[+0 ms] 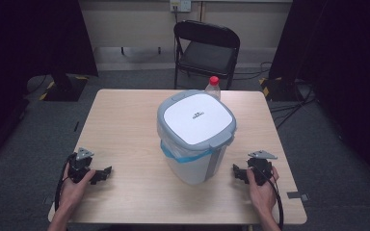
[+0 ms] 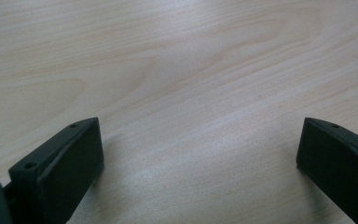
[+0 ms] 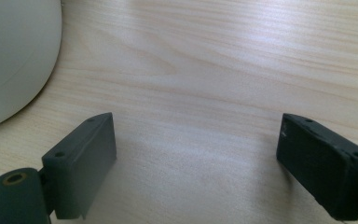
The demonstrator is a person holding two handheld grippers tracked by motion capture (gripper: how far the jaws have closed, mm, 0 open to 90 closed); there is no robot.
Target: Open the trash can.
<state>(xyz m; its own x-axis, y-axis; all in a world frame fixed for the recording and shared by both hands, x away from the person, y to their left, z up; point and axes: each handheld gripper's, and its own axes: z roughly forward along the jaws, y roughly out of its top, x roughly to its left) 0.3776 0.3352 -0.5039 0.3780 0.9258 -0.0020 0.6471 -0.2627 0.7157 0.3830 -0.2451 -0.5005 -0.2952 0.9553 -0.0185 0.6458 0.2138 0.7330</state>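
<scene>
Lidded plastic bin (image 1: 196, 139), table centre: light, rigid, smooth; grasp lid rim; left gripper (image 1: 107, 171) and right gripper (image 1: 234, 171) wide open, empty.

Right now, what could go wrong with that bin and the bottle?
The bottle stands right behind the tall bin, half hidden, so shoving the bin back might topple it. Both grippers, left and right, rest open on the table beside the bin; a one-sided push might tip it.
</scene>
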